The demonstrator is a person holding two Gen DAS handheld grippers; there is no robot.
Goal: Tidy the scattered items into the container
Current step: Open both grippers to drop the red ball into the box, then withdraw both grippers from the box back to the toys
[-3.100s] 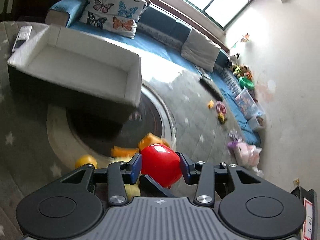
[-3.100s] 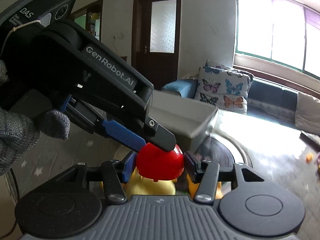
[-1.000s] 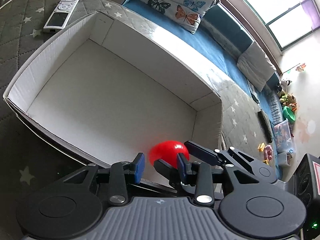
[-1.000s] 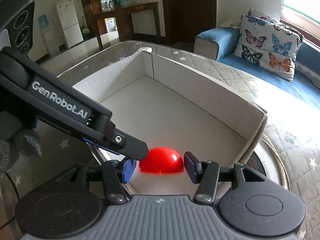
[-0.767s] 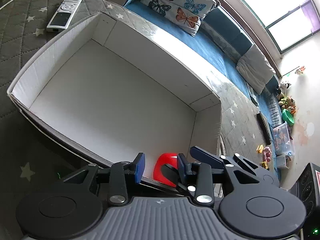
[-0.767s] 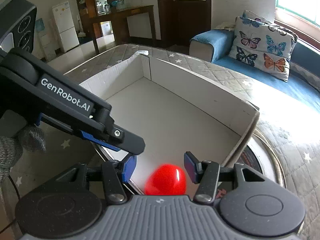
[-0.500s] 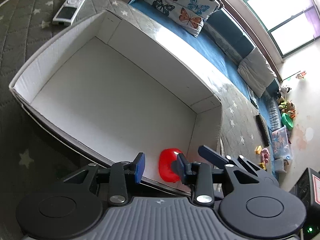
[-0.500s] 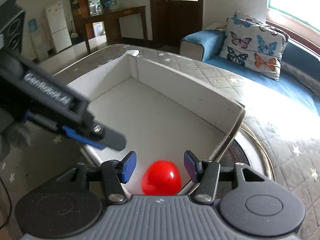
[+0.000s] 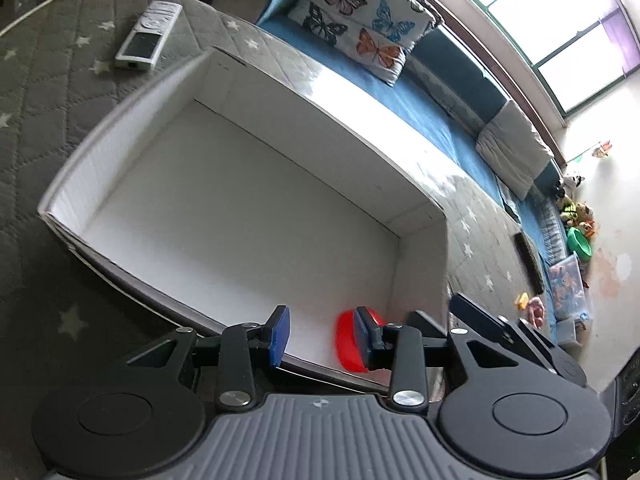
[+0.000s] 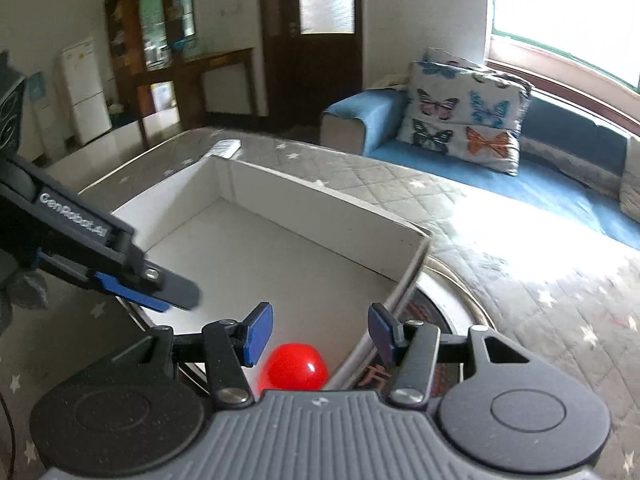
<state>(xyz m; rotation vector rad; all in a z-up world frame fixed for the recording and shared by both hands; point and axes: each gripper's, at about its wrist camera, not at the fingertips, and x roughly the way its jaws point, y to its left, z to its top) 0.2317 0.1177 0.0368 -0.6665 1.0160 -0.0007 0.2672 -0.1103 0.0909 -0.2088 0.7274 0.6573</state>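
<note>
Since a second ago red ball [image 10: 295, 367] dropped from both grippers into box [image 9: 424, 256] near corner, left gripper [image 9: 322, 334] and right gripper [image 10: 320, 330] jaws now open and empty; other scattered items not visible now.

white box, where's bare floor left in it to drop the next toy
Nearly all of the white box floor is bare, from the far corner nearest the remote across the middle. Only the near corner is taken, by the red ball, with the left gripper and right gripper open above it.
</note>
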